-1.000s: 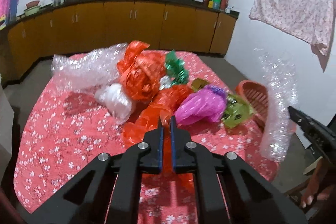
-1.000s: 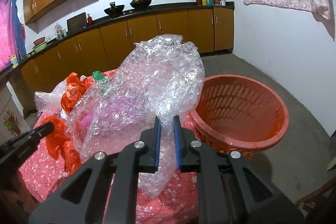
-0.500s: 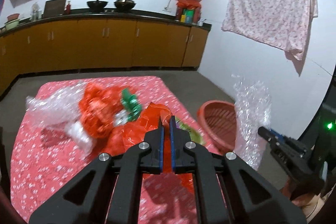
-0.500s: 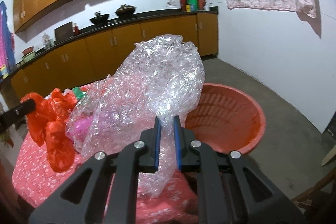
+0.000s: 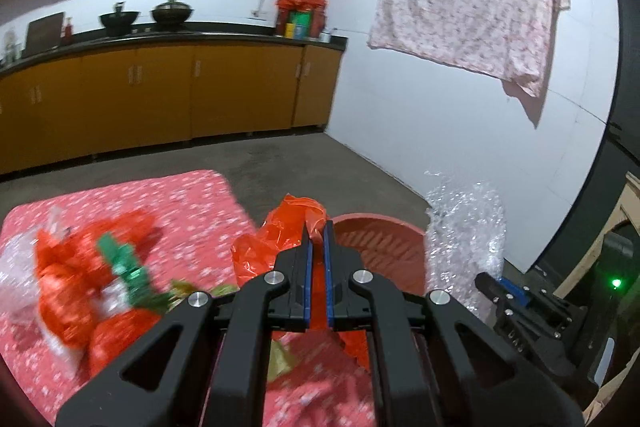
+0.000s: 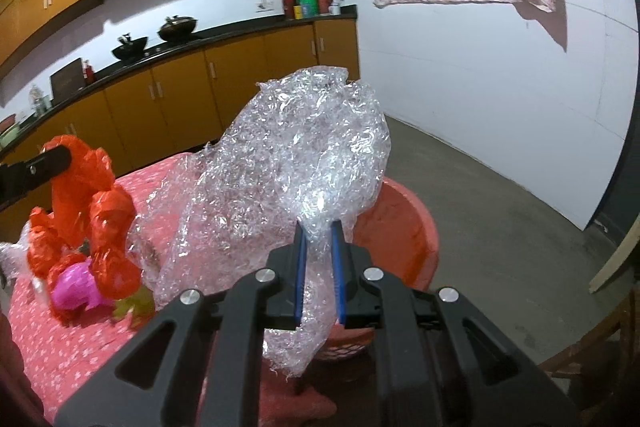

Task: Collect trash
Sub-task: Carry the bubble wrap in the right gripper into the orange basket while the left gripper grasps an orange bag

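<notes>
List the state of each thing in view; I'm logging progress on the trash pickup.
Left claw: shut on the red bag, lifted.
Red bag: crumpled, hanging from the left claw.
Right claw: shut on the bubble wrap.
Bubble wrap: bunched, held up beside the basket.
Basket: upright; its inside is mostly hidden.
Pink bag: crumpled, lying on the table.
Table: covered with a flowered cloth.

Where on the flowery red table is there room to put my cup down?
The tablecloth is bare along its far edge, toward the cabinets, beyond the trash pile. There is also a bare strip on its near left side. The middle and the side nearest the basket are crowded with crumpled plastic.
</notes>
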Available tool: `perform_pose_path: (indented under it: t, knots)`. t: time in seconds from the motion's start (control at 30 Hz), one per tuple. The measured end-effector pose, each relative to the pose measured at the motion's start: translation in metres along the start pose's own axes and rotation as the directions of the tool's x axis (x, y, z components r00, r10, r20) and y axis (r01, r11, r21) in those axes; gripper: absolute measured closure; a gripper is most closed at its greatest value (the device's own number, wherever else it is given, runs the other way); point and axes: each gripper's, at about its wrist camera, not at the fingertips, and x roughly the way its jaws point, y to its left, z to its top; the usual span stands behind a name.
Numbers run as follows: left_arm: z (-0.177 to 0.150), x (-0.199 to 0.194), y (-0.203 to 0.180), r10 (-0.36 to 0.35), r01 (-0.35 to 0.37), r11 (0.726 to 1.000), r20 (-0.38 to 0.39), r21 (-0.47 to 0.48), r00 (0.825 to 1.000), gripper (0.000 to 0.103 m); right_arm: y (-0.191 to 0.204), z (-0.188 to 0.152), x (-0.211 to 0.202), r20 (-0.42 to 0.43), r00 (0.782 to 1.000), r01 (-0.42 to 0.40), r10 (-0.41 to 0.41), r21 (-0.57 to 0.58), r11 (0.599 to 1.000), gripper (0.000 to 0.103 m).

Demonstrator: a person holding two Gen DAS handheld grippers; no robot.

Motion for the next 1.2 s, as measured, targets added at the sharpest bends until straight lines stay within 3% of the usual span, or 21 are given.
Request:
perform_pose_path:
  t: [0.4,0.8,0.87,1.0,1.03,1.1,1.17,1.2]
  knots:
    - [0.008,0.078,-0.033,-0.065,0.069,0.996,-0.087,0.053,0.994,0.099,-0.035,0.006,0.056,-0.052,0.995,0.086,-0.083,0.056,0.995,0.09]
    - [-0.005,0.117,-0.042,-0.067,0.073,0.997,-0.189,0.023,0.98,0.098,-0.041,-0.001,0.089,-0.094,0.995,0.029,-0.022,0.081,0.996,0.084]
    - [-0.005,0.12,-0.042,-0.071,0.075,0.997,-0.203,0.012,0.977,0.094,-0.043,-0.001,0.09,-0.09,0.996,0.023,-0.017,0.074,0.997,0.072]
    - [-0.007,0.117,-0.037,-0.048,0.048,0.999,-0.199,-0.007,0.979,0.058,-0.043,-0.005,0.084,-0.081,0.996,0.028,-0.022,0.068,0.997,0.059]
    - [-0.006,0.113,-0.035,-0.041,0.04,0.999,-0.193,-0.012,0.98,0.057,-0.043,-0.006,0.082,-0.079,0.997,0.031,-0.025,0.067,0.997,0.054]
    - [-0.005,0.106,-0.03,-0.036,0.033,0.999,-0.185,-0.024,0.982,0.054,-0.044,-0.008,0.076,-0.068,0.997,0.037,-0.032,0.067,0.997,0.041]
    - [-0.002,0.096,-0.025,-0.024,0.019,0.999,-0.164,-0.031,0.986,0.045,-0.045,-0.009,0.064,-0.033,0.998,0.048,-0.046,0.066,0.997,0.018]
    - [-0.001,0.09,-0.022,-0.011,0.007,0.999,-0.15,-0.032,0.989,0.037,-0.044,-0.009,0.059,-0.015,0.998,0.056,-0.055,0.063,0.996,0.014]
